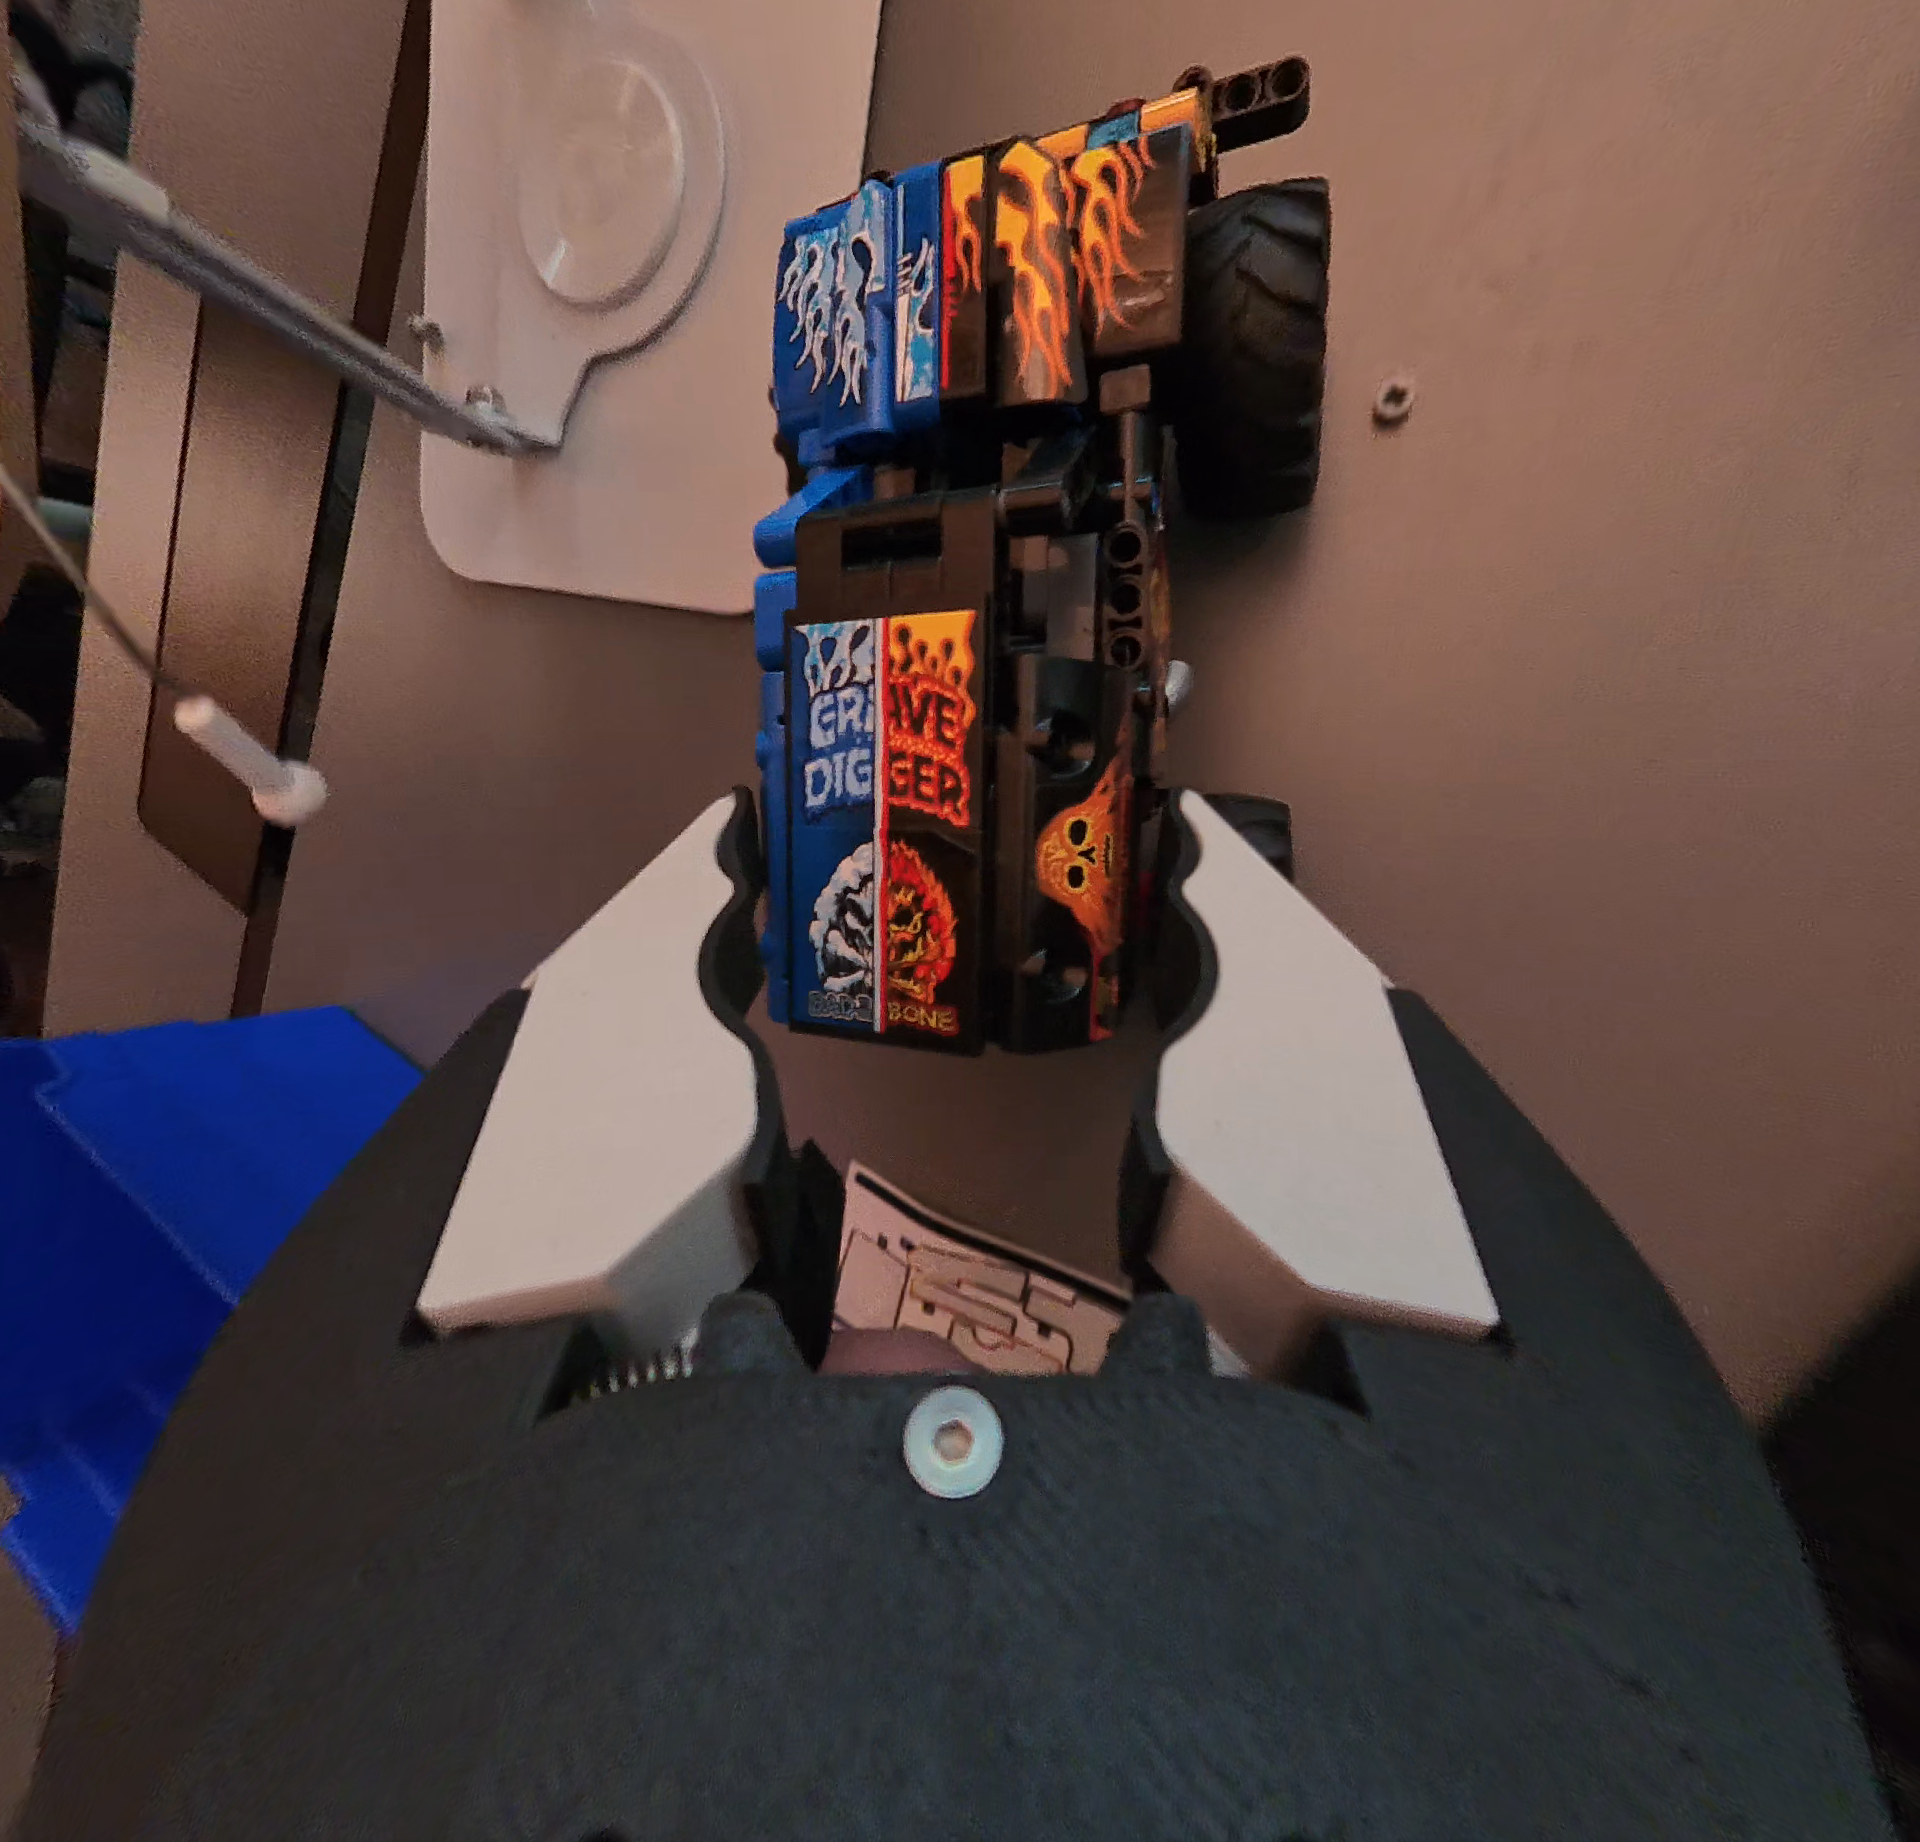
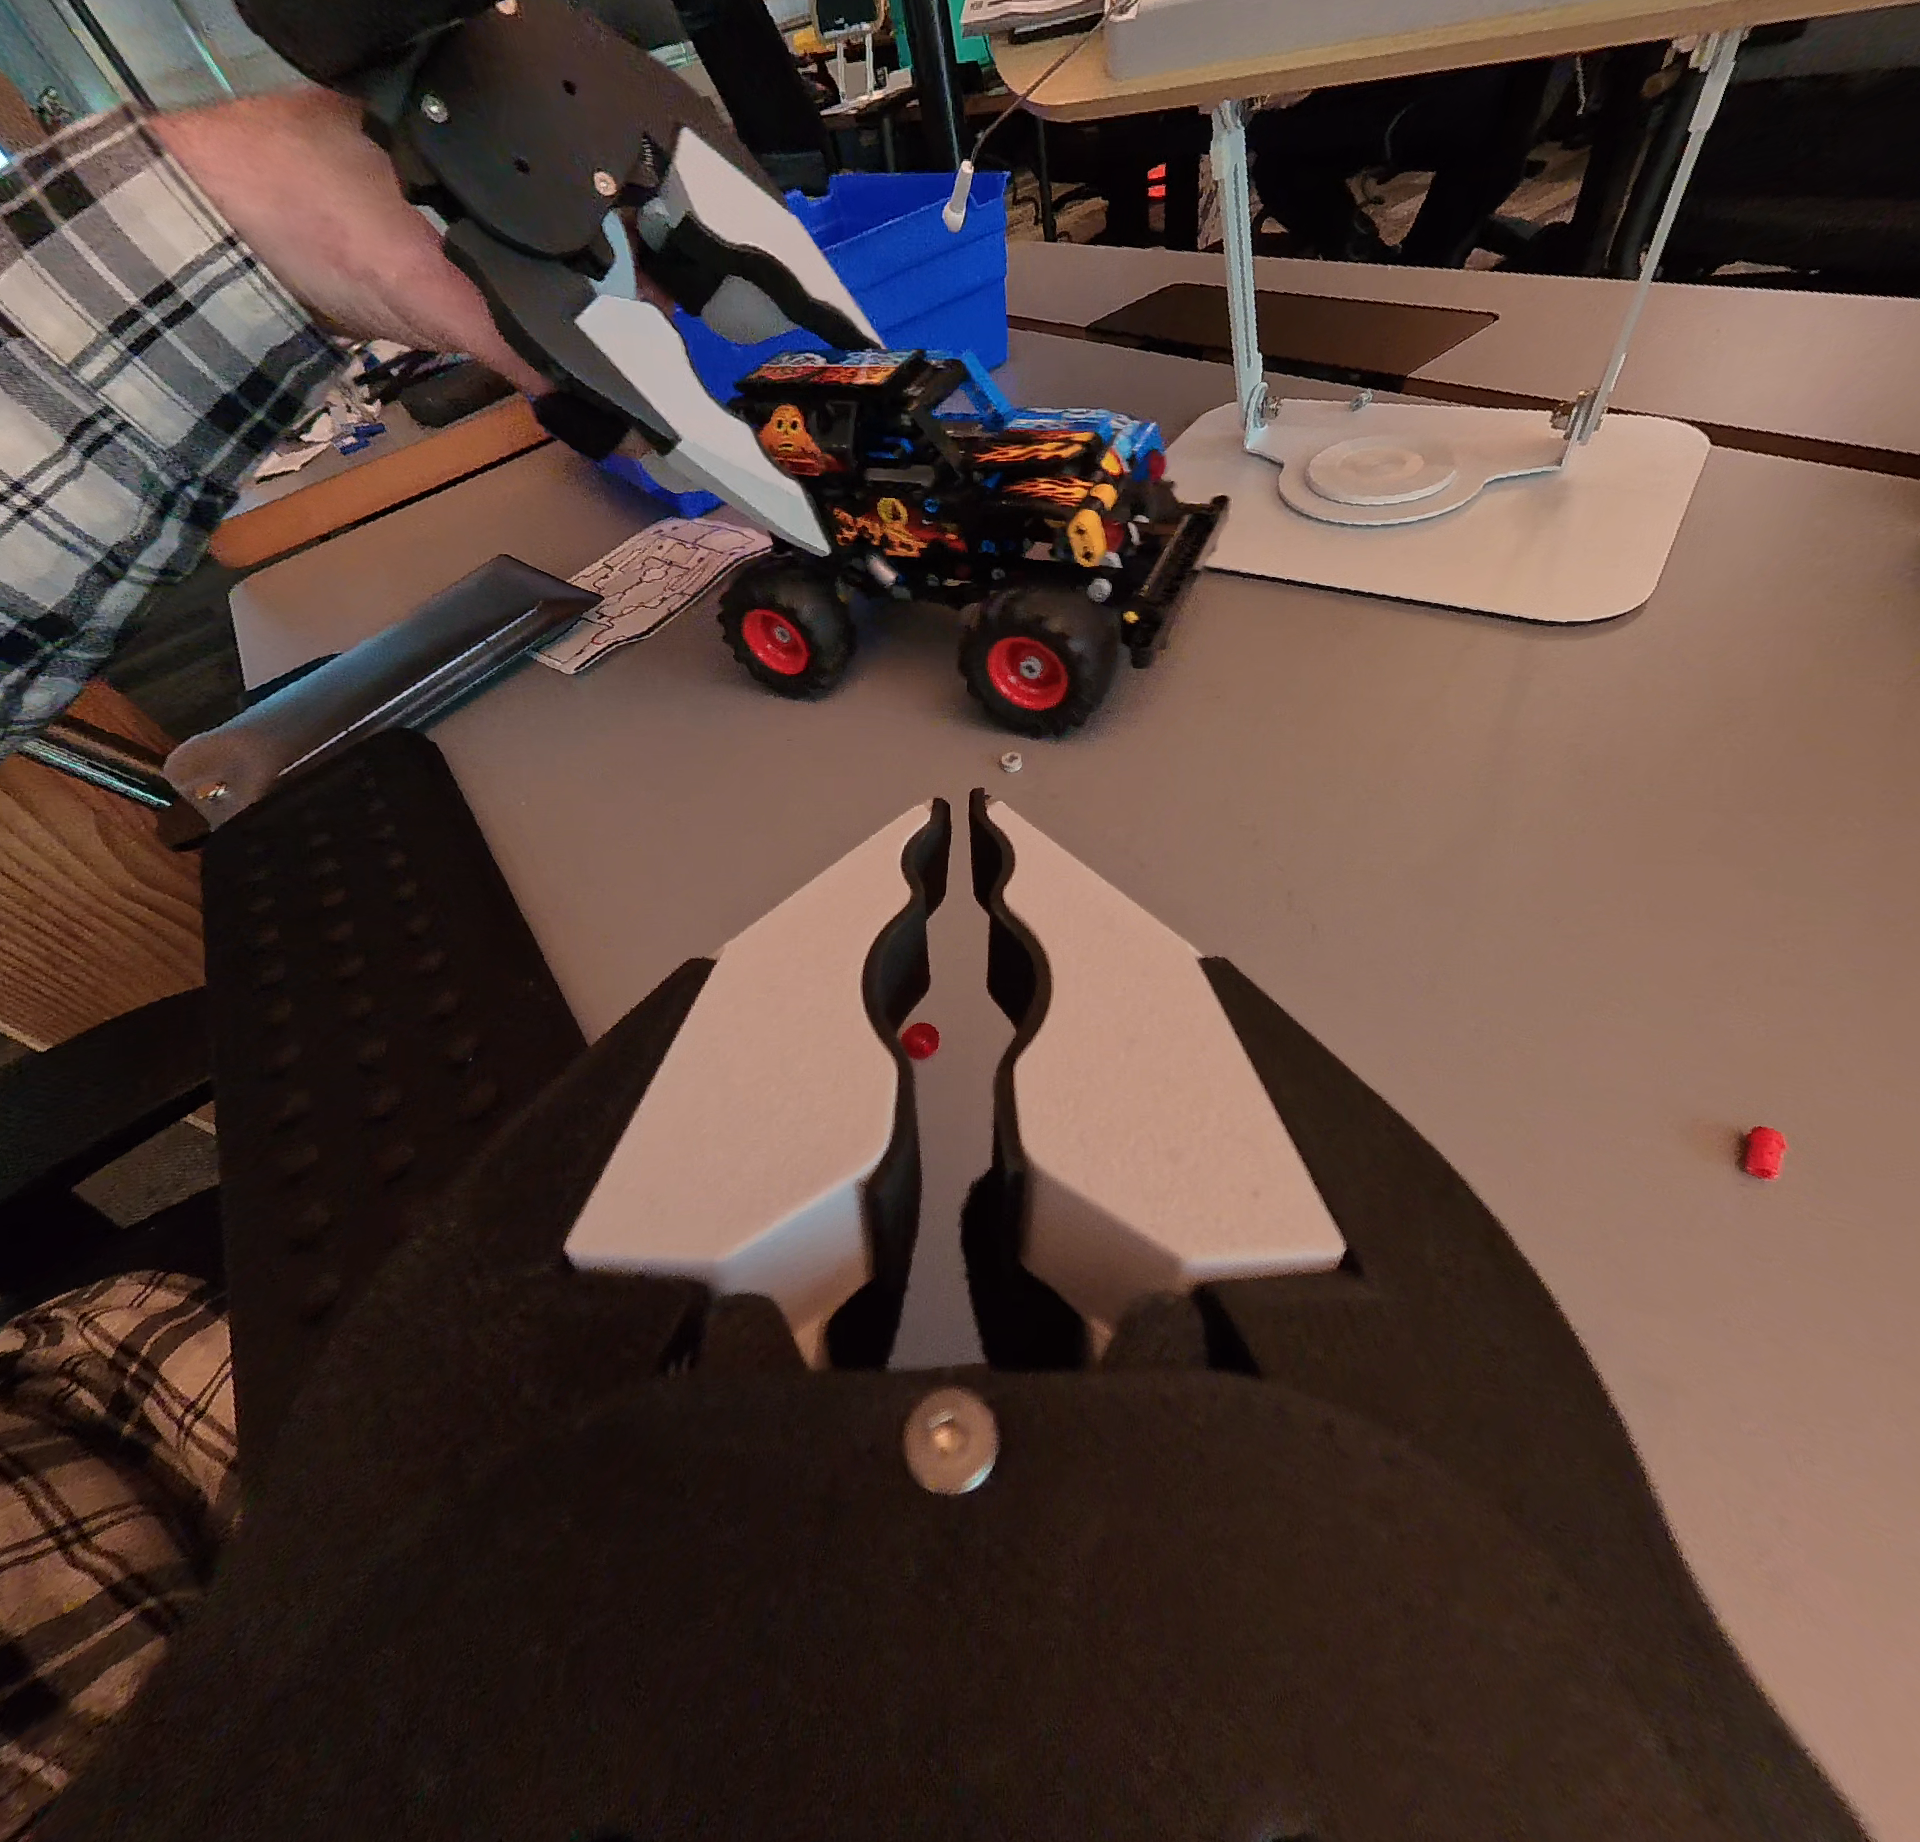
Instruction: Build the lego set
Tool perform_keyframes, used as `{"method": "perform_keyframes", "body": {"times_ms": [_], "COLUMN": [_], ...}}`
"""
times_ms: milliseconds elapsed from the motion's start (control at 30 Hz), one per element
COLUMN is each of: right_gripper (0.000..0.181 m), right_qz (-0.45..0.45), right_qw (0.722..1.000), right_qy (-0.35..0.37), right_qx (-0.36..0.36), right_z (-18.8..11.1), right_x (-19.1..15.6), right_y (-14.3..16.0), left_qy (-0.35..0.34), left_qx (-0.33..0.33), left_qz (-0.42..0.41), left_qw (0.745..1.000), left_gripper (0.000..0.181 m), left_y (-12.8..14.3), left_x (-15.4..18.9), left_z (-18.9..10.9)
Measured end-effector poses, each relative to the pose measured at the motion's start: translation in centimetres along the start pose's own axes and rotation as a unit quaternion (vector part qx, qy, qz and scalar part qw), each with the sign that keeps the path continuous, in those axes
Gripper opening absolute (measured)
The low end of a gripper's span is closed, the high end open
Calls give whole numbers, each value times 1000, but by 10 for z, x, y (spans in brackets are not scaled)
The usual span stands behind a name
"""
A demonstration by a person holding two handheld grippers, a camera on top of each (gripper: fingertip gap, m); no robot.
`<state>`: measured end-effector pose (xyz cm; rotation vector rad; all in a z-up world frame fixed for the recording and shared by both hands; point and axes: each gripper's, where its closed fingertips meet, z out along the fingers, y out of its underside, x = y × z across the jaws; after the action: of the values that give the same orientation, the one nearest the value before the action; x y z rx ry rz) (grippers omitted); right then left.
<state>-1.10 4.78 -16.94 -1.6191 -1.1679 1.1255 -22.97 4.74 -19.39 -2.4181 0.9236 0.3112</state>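
Observation:
The lego monster truck [image 1: 935,732], black and blue with flame stickers and red wheel hubs, stands on its wheels on the grey table [image 2: 1351,857]. It also shows in the right wrist view [image 2: 966,504]. My left gripper [image 1: 961,826] reaches down over its rear, jaws closed against both sides of the cab. The near finger [image 2: 717,442] lies along the truck's side. My right gripper [image 2: 958,805] is shut and empty, low over the table in front of the truck. A small red piece [image 2: 920,1040] shows on the table behind its fingers. Another red piece [image 2: 1763,1151] lies to the right. A tiny grey piece [image 2: 1009,760] lies near the front wheel.
A blue bin [image 2: 914,254] stands behind the truck. A white stand [image 2: 1455,504] holding the instruction booklet sits at the back right. A sticker sheet [image 2: 644,587] lies left of the truck. A black chair back [image 2: 343,961] and a person's plaid sleeve [image 2: 104,338] are on the left. Left tips to right tips: about 25 cm. Between my right fingertips and the red piece [image 2: 1763,1151] there is roughly 20 cm.

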Motion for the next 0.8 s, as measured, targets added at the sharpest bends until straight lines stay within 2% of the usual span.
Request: {"method": "perform_keyframes", "body": {"times_ms": [100, 267, 467, 567, 667, 800], "right_gripper": [1, 1, 1, 1, 1, 1], "right_qz": [-1, 1, 5, 2, 2, 2], "right_qw": [1000, 1000, 1000, 1000, 1000, 1000], "right_qy": [-1, -5, -12, -12, -10, -9], "right_qx": [1, 4, 6, 0, -3, -6], "right_z": [0, -1, -2, 0, 0, 1], "right_x": [-1, -1, -1, -2, -1, -1], "right_y": [0, -1, -2, 0, 0, 2], "left_qy": [4, 10, 46, 56, 42, 32], "left_qx": [-1, -13, -17, -19, -65, -65], "left_qz": [32, 89, 138, 159, 205, 237], "left_qw": [999, 996, 989, 986, 976, 969], "left_gripper": [72, 71, 72, 71, 70, 69], "left_y": [-15, -23, 8, 11, 18, 8], "left_x": [0, -2, -6, -13, -24, -29], "left_z": [5, 7, -3, -4, -1, 2]}}
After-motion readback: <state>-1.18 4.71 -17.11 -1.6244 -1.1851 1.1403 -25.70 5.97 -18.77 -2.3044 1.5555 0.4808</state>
